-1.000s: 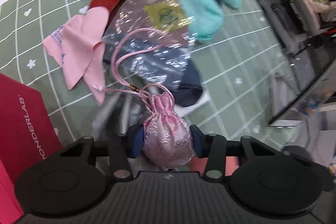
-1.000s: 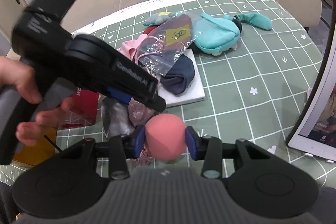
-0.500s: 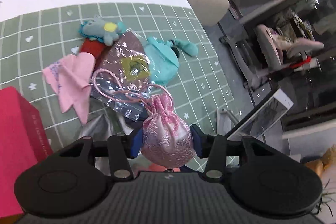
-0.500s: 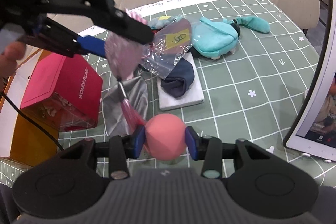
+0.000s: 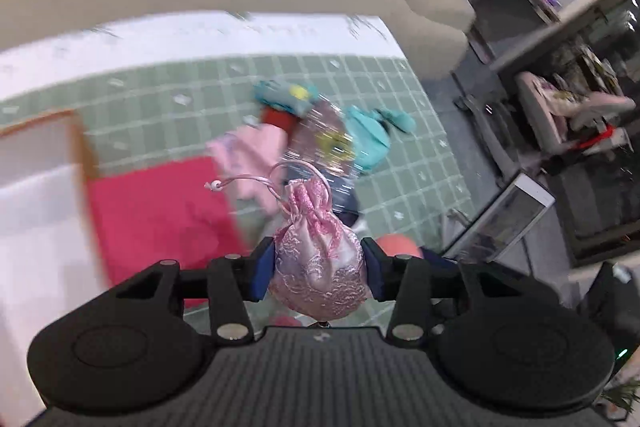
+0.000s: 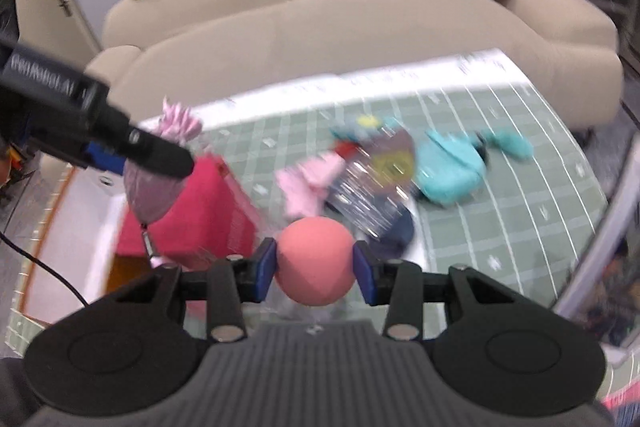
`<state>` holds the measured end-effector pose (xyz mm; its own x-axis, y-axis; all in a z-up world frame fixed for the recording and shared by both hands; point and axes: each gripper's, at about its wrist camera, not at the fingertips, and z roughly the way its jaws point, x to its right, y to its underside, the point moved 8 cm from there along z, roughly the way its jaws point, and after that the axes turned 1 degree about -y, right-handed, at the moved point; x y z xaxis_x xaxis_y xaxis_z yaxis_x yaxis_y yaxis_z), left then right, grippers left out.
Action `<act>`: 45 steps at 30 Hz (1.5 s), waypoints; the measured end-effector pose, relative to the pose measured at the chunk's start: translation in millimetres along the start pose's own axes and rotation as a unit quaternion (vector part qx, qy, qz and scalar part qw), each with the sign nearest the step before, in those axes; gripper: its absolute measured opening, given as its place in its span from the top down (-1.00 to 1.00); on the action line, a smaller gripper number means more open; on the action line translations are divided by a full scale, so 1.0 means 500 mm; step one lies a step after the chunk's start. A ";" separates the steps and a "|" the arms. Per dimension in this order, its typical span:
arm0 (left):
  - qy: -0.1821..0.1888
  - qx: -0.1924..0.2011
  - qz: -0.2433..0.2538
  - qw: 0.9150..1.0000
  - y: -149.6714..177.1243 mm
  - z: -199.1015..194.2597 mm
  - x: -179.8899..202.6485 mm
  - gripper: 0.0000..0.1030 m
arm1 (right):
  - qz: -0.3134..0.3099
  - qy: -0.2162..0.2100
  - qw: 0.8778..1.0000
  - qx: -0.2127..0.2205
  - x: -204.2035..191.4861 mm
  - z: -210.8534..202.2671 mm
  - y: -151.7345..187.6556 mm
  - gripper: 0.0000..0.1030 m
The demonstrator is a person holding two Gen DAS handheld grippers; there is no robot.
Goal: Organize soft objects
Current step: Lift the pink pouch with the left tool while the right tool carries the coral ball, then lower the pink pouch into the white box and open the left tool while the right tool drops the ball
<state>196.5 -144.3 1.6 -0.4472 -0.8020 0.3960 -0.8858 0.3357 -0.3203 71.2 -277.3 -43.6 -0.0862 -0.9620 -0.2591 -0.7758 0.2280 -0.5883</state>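
Note:
My left gripper (image 5: 318,269) is shut on a pink brocade drawstring pouch (image 5: 318,259) and holds it high above the table; it shows from the side in the right wrist view (image 6: 154,183). My right gripper (image 6: 316,267) is shut on a salmon-pink soft ball (image 6: 316,261), also lifted; the ball peeks out in the left wrist view (image 5: 398,245). On the green grid mat (image 6: 520,211) lies a pile: a teal plush (image 6: 452,167), a pink cloth (image 6: 308,187), a shiny plastic bag (image 6: 376,179) and a dark blue item (image 6: 396,231).
A red box (image 6: 204,203) stands left of the pile. A white tray with a wooden rim (image 5: 36,219) sits at the far left. A beige sofa (image 6: 320,19) runs behind the table. A tablet (image 5: 508,215) stands at the right edge.
Both grippers have risen and tilted up with their loads. The left gripper has swung left toward the red box and tray. The views are blurred from motion.

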 end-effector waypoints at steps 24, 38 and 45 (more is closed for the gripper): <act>-0.107 -0.051 -0.107 0.987 0.229 -0.088 -0.430 -0.01 | -0.251 -0.121 0.937 -0.209 -0.556 0.213 0.087 0.20; -0.101 -0.081 -0.094 0.987 0.227 -0.030 -0.473 0.00 | -0.348 -0.036 0.898 -0.265 -0.570 0.294 0.169 0.16; -0.091 0.020 -0.119 0.988 0.148 -0.143 -0.472 -0.01 | -0.336 -0.048 0.908 -0.247 -0.573 0.285 0.171 0.15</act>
<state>227.6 105.3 -54.0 -0.1935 -0.9330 0.3034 -0.9561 0.1099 -0.2716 118.8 39.1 -128.9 0.5472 -0.8356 -0.0479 -0.8203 -0.5241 -0.2291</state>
